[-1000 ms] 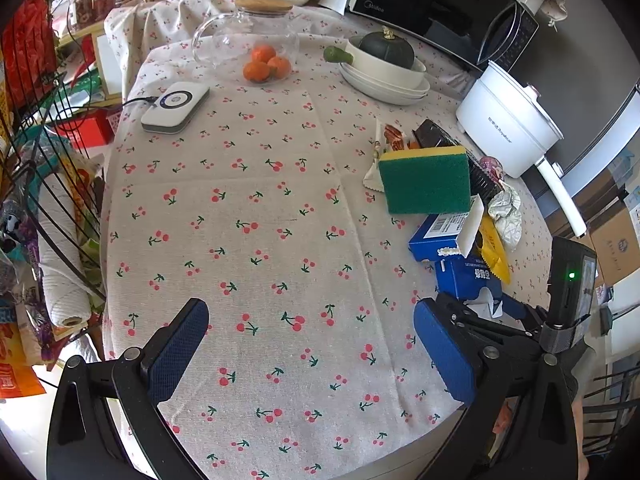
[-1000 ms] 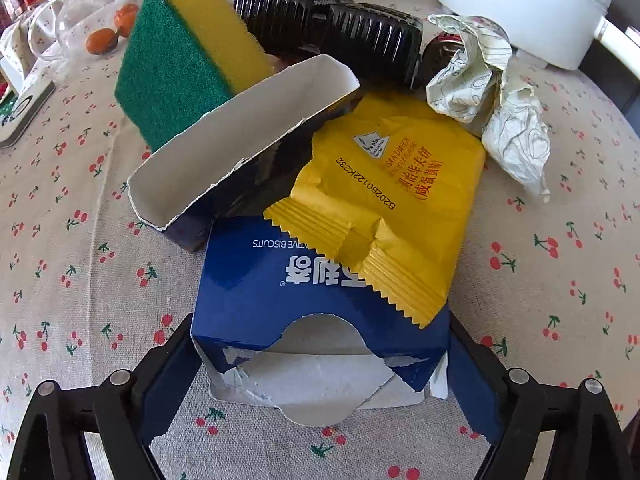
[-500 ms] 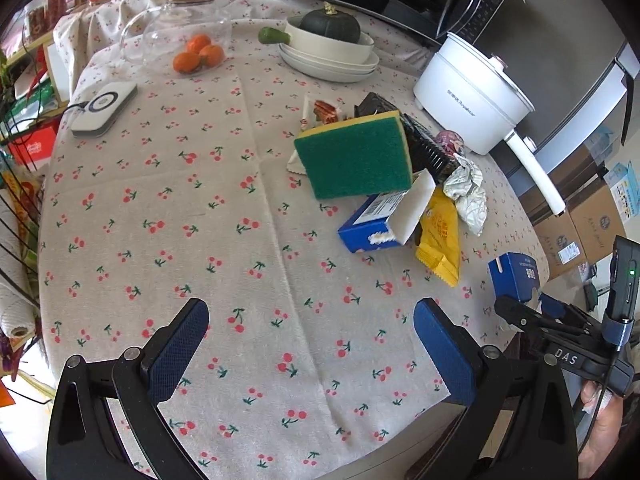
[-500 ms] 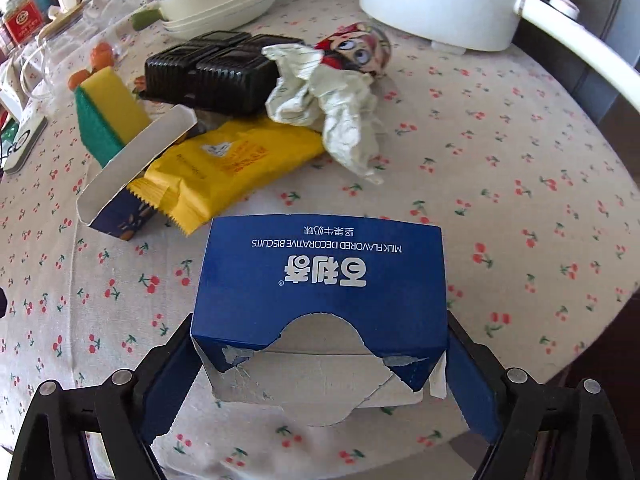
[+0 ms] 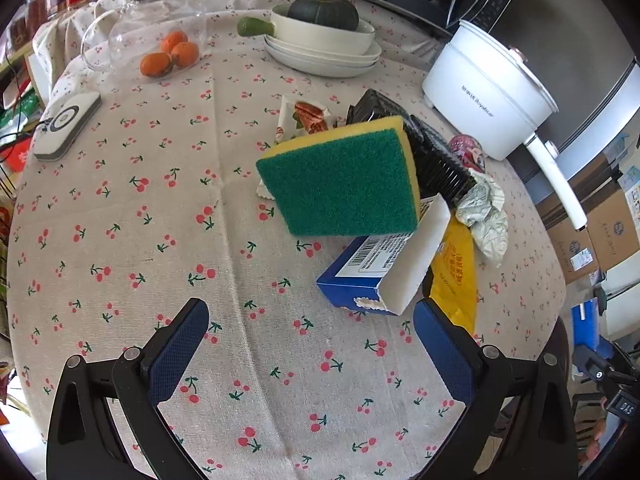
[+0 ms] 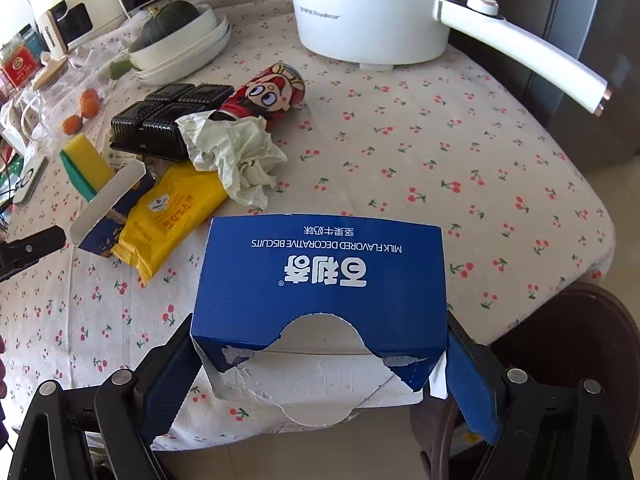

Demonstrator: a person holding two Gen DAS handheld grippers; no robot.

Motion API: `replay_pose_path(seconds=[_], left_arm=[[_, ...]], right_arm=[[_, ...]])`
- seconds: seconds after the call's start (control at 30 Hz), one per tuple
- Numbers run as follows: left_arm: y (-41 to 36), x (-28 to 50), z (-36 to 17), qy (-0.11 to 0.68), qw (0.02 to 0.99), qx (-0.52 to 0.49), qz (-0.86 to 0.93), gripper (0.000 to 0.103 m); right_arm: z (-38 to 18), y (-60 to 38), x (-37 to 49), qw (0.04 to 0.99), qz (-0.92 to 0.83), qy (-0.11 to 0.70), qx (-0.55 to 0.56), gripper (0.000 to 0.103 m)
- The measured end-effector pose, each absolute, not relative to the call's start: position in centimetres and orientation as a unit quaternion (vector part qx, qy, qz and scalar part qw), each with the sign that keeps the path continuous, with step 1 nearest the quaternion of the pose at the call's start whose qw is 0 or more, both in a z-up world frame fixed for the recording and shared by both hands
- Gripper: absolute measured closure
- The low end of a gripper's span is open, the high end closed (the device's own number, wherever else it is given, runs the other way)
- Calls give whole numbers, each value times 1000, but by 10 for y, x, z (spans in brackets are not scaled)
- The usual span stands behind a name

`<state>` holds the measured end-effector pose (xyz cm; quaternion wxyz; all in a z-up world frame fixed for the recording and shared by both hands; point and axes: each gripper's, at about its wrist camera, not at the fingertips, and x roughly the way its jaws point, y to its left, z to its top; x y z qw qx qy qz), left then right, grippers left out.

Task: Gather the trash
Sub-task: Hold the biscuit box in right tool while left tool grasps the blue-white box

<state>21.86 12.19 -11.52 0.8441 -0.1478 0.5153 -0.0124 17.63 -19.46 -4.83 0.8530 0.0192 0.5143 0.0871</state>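
Observation:
My right gripper [image 6: 320, 364] is shut on a torn blue biscuit box [image 6: 320, 280], held in the air over the table's near edge. On the table lies a heap of trash: an open blue carton [image 5: 372, 276], a yellow wrapper [image 5: 454, 276], crumpled paper [image 5: 484, 212], a black plastic tray [image 5: 436, 160], a red cartoon can [image 6: 268, 96] and a nut wrapper [image 5: 306, 116]. A green and yellow sponge [image 5: 344, 180] leans on the carton. My left gripper [image 5: 310, 356] hovers open just short of the carton, with nothing between its fingers.
A white electric pot [image 5: 484, 92] with a long handle stands at the right. Stacked bowls holding a dark squash [image 5: 324, 36] sit at the back, beside a glass jar with oranges [image 5: 168, 52]. A white device [image 5: 66, 124] lies at the left. Cardboard boxes [image 5: 600, 236] stand beyond the table.
My right gripper has lifted the blue biscuit box off the heap and drawn it back over the table's edge. My left gripper has moved right and closer to the carton and sponge.

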Motion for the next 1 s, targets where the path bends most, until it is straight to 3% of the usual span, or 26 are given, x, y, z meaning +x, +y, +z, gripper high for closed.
replay_pose_path(seconds=[0.67,0.83,1.0], left_arm=[[70,204,-155,587,808,28,-45,0],[80,199,-144,582,808,-20,-94,1],[87,204,-113,509,852,-55,-108,3]], right_arm=[[-49,-255,161,852,55,519,27,11],[-50,-255,160,851,56,521,30,11],[-49,-251,162,851,63,520,34,11]])
